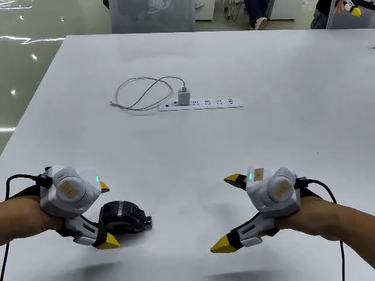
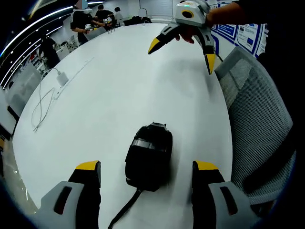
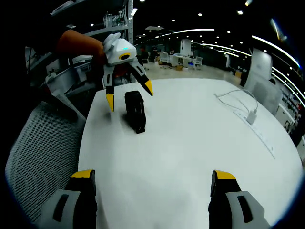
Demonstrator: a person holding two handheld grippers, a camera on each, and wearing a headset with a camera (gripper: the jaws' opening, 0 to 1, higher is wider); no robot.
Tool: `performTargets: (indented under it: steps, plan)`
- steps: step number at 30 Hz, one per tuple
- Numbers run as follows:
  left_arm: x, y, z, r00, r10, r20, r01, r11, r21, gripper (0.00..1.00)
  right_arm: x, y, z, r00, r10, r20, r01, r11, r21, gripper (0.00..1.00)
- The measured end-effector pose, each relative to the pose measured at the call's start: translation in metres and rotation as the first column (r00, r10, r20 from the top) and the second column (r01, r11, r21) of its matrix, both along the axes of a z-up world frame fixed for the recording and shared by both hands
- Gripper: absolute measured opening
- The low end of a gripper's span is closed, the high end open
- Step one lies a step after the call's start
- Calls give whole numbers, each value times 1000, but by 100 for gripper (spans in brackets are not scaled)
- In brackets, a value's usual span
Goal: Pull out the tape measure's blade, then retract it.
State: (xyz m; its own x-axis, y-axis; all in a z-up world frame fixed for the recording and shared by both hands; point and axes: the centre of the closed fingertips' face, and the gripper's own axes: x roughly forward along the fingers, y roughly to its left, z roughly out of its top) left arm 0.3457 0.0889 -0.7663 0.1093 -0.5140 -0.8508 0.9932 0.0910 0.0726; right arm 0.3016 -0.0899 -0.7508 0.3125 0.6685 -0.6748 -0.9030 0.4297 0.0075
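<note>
The tape measure (image 1: 126,216) lies near the bench's (image 1: 263,70) front-left corner, between the left gripper's (image 1: 107,215) wide-open fingers (image 2: 88,168), which the left gripper view shows clear of it. The right gripper (image 1: 227,211), fingers equally spread and empty, is near the front edge. The head view shows a power strip (image 1: 202,103) mid-bench; the gripper views, a mesh chair (image 2: 257,124).

Left gripper (image 1: 106,214): white-grey housing, round cap (image 1: 69,188) bearing tan square label. Small green light (image 1: 97,178) just beside cap. Jaws ahead of cap: black arms, grey shells with dark slots, yellow pointed tips. Black left cable (image 1: 14,178) leaves housing behind cap, loops past wrist. Right gripper (image 1: 228,212): same colours, same build, black right cable (image 1: 326,191).
</note>
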Motion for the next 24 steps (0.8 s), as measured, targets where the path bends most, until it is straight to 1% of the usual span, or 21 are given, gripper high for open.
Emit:
performTargets:
  steps: [3,5,8,10,11,12,13,14,15,16,17,19,20,21,22,24]
  plan:
    - [-2,-4,-2,1000,-28,3,28,999,21,72,4,5,-4,1000,16,1,-16,1000,-8,100]
    - [-2,-6,-3,999,-36,8,36,999,21,70,6,9,-5,1000,22,-6,-22,1000,-6,100]
    - [0,-7,-2,999,-50,18,49,998,37,61,8,16,-7,1000,27,-16,-27,1000,-3,100]
    - [-1,-9,-3,999,-39,-4,39,999,36,59,12,21,-6,1000,24,-8,-24,1000,5,100]
    - [-4,-10,-3,999,-29,-28,30,999,30,57,14,26,-2,1000,25,6,-25,999,24,100]
    - [-6,-11,-4,999,-30,-38,31,999,28,56,15,28,-1,1000,25,8,-25,999,26,100]
    - [-6,-12,-4,999,-34,-31,35,999,28,55,15,30,-1,1000,25,10,-26,999,27,100]
    - [-7,-14,-5,998,-68,-17,68,997,32,52,16,32,0,999,29,13,-30,999,25,100]
    - [-7,-13,-6,998,-65,-19,66,997,43,48,16,34,0,999,32,13,-33,999,26,100]
    - [-5,-13,-7,998,-67,-7,68,996,53,46,16,36,-1,999,36,12,-36,999,25,100]
    - [-6,-12,-7,997,-75,-12,75,995,59,44,16,37,-1,999,40,10,-41,999,24,100]
    - [-2,-11,-7,996,-83,9,82,994,73,40,15,41,-2,999,52,7,-52,998,21,100]
    - [-1,-11,-7,996,-84,10,83,994,72,37,14,42,-3,998,58,5,-58,998,18,100]
    - [-1,-11,-7,992,-126,13,125,989,74,35,14,44,-5,998,68,5,-69,998,13,100]
    - [1,-10,-7,992,-126,22,124,989,74,33,14,46,-5,997,73,9,-73,997,9,100]
    - [1,-10,-7,992,-124,6,123,990,66,32,17,48,-7,998,70,9,-70,997,11,100]
